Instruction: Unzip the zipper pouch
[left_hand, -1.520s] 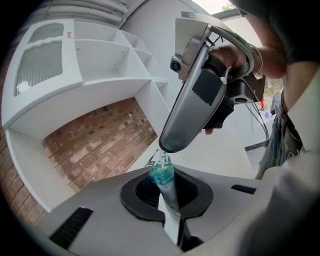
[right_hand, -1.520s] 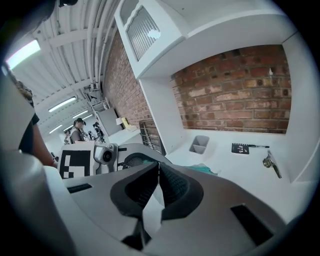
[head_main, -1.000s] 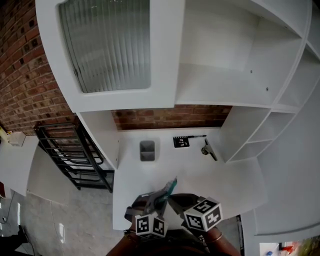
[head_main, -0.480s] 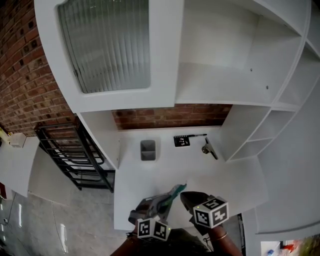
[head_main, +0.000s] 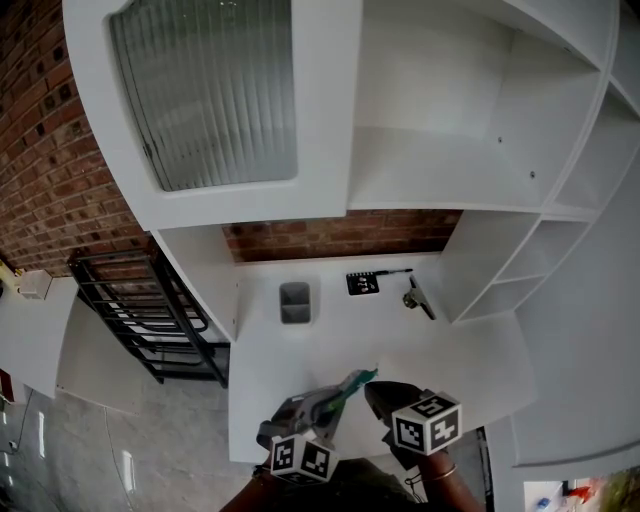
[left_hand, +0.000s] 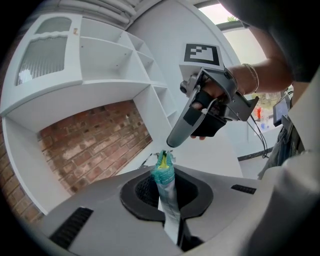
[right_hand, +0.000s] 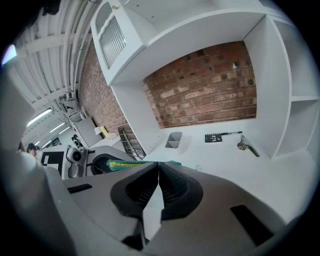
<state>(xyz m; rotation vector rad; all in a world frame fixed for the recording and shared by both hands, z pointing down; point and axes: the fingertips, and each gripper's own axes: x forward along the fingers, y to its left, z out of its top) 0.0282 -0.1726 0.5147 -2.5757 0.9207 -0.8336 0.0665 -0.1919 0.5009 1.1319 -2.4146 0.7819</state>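
The zipper pouch (head_main: 340, 392) is teal with a yellow zipper line (right_hand: 125, 163) and hangs just above the white desk (head_main: 470, 350) near its front edge. My left gripper (head_main: 316, 406) is shut on the pouch's pale end (left_hand: 169, 207). The teal end (left_hand: 163, 169) sticks out past those jaws. My right gripper (head_main: 373, 389) is shut, its tip (left_hand: 174, 142) right at the pouch's teal end. I cannot see whether the zipper pull is pinched in the right jaws (right_hand: 159, 173).
A grey cup (head_main: 294, 301), a black marker card (head_main: 362, 283) and a metal clip (head_main: 417, 299) lie at the back of the desk by the brick wall. White shelves (head_main: 520, 270) stand at the right. A black rack (head_main: 150, 320) stands at the left, a ribbed-glass cabinet door (head_main: 205, 90) overhead.
My right gripper has shifted to the right, and the pouch's teal end has gone right with it. The left gripper has stayed about where it was.
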